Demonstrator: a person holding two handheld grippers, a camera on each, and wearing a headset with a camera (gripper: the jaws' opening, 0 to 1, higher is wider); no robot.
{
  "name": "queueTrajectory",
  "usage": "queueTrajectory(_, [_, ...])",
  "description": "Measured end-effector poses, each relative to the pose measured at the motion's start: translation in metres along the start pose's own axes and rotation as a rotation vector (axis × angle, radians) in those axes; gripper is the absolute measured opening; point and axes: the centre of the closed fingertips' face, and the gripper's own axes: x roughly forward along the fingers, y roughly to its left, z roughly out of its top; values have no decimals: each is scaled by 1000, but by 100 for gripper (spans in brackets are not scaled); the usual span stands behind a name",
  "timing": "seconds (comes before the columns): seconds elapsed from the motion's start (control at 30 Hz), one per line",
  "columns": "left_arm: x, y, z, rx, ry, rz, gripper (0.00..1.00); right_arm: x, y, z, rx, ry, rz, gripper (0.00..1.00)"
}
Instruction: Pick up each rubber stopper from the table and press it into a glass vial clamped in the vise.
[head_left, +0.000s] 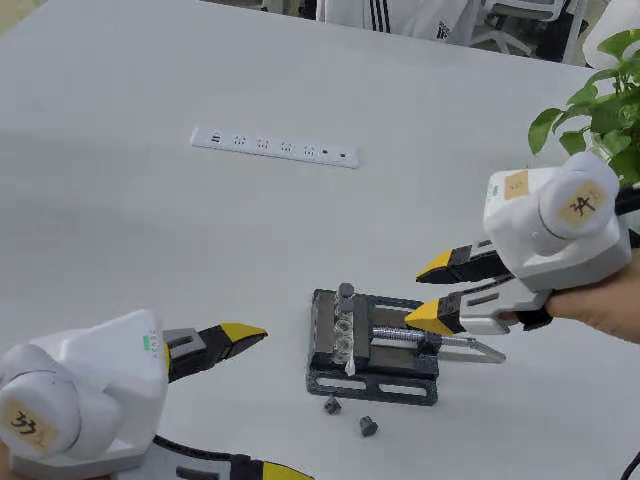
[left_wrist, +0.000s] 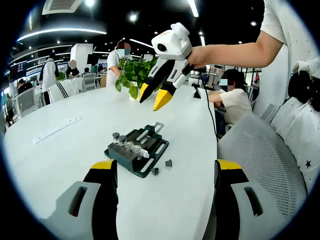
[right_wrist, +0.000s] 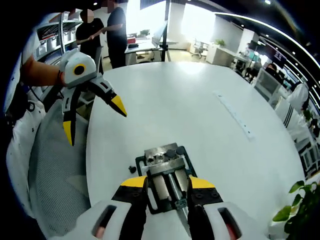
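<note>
Rubber stoppers (head_left: 332, 404): two dark ones are laid loose on the table (head_left: 120, 220), just beside the vise's near edge and ahead of the left gripper's jaws; one more dark stopper is seen at the far end of the vial row.
Glass vials (head_left: 345, 335): a clear row is clamped in the vise (head_left: 375, 386).
Right gripper (head_left: 420, 298): held above the vise's screw end, jaws spread, nothing pinched.
Left gripper (head_left: 268, 400): kept apart from the vise, jaws spread wide, empty.
Power strip (head_left: 275, 146): laid well beyond both grippers.

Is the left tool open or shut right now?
Open. In the left gripper view the left tool has its yellow-tipped jaws wide apart, with nothing held between them.
</note>
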Motion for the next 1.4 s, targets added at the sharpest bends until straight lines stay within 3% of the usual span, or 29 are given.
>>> queueTrajectory(0.33, [12, 0, -12, -26, 47, 17, 66, -23, 12, -23, 87, -65, -57, 29])
queueTrajectory(0.53, [20, 5, -22, -78, 84, 39, 59, -37, 22, -33, 141, -113, -87, 33])
queueTrajectory(0.8, [33, 12, -34, -110, 113, 64, 46, -48, 37, -48, 188, -131, -99, 37])
queueTrajectory(1.4, [68, 20, -64, -199, 240, 128, 23, -61, 50, -58, 272, -200, -137, 37])
